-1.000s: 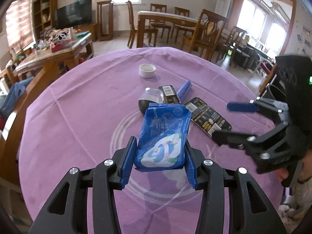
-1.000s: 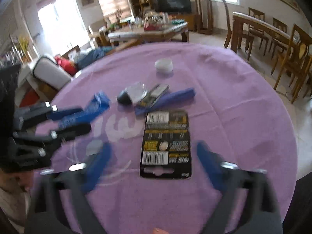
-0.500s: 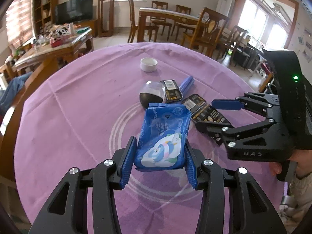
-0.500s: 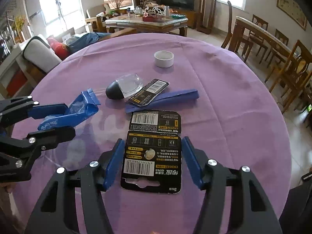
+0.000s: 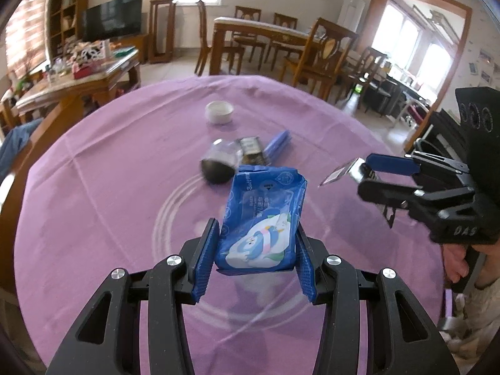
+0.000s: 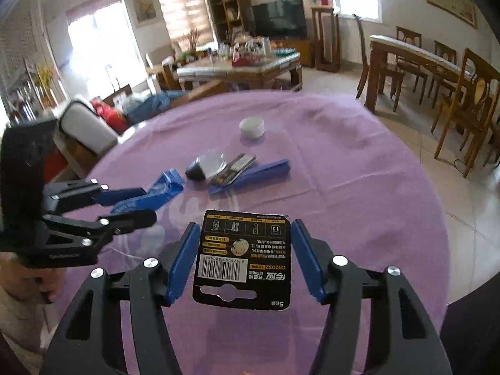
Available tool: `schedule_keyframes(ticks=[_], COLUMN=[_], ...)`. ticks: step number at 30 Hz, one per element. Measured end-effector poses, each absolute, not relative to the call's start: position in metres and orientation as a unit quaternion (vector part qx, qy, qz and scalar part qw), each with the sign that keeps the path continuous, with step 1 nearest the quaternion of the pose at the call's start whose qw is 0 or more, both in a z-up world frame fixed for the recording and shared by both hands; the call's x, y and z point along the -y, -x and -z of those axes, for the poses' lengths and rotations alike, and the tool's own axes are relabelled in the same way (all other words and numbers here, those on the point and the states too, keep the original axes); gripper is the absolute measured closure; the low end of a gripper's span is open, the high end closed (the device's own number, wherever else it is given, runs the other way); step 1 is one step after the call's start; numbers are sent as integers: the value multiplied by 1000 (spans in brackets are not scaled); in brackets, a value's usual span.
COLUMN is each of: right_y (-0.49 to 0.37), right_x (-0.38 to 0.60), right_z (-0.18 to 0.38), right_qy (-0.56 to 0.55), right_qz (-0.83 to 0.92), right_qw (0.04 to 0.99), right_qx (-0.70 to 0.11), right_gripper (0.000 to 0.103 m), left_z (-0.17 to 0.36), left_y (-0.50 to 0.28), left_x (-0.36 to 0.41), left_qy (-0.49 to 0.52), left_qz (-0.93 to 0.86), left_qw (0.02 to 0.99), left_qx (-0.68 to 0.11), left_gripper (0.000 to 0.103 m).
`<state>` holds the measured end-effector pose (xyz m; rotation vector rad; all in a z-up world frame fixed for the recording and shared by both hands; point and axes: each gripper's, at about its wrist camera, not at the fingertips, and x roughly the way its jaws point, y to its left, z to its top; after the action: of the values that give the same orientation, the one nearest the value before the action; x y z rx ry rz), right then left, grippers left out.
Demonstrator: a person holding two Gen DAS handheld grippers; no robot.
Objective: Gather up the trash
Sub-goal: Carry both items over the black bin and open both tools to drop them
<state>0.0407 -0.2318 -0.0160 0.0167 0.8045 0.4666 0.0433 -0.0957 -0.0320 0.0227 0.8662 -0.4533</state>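
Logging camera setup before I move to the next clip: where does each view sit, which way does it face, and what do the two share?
Left wrist: on the left gripper, looking down over the purple table; its jaws grip a blue wipes pack; the right gripper and a hand show.
Right wrist: on the right gripper, jaws just closed on a black battery card; the left gripper shows.
Shared: white cup, table.

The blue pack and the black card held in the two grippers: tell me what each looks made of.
Blue pack: soft plastic film, glossy, by its crinkled sealed end and sheen; it bulges between the left gripper's jaws. Black card: printed card, probably paperboard, flat and stiff with a punched hang slot and barcode; it stays straight in the right gripper.
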Motion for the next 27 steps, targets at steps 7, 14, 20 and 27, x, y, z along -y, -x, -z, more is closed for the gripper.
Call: schedule_keyframes(ticks=[7, 14, 20, 27], right_y=[-19, 14, 52, 95], right_x=[307, 417, 512, 592], right_z=[-19, -37, -33, -12], right_qy=[-73, -136, -182, -229], right_qz=[-208, -134, -51, 35], right_qw=[921, 949, 959, 955], right_qx=[-320, -252, -209, -186], right_gripper=[44, 44, 44, 44], left_z=[4, -11, -8, 17], left_y=[-41, -41, -35, -24], left_x=[152, 255, 366, 480], left_qy=[-16, -39, -61, -67], left_qz=[262, 332, 406, 475], left_qw=[888, 873, 842, 798], left_qx=[-377, -354, -350, -363], left_gripper=[57, 57, 57, 57])
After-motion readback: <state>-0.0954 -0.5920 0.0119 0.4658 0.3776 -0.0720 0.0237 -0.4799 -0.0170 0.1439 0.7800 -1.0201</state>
